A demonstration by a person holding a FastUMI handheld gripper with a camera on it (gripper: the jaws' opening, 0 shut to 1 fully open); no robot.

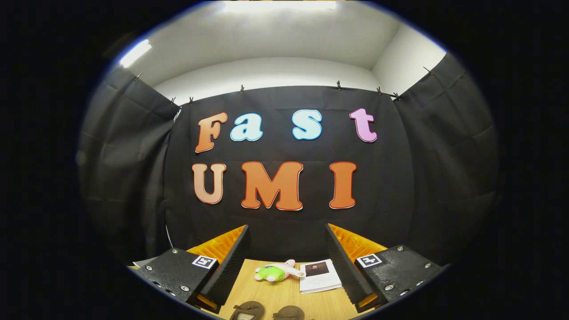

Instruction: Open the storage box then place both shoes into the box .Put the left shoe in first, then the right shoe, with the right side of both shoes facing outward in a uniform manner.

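Two dark brown shoes lie on the wooden table (271,293), low between my fingers. The left one (247,310) shows its opening and the right one (289,313) lies beside it; only their far parts are in sight. My gripper (286,231) is open, held high above the table and pointing at the booth's back wall, with nothing between its fingers.
A small pink and green plush toy (275,271) lies on the table beyond the shoes. A white booklet (319,275) with a dark picture lies just right of it, near my right finger. Black cloth walls close the booth at the back and on both sides.
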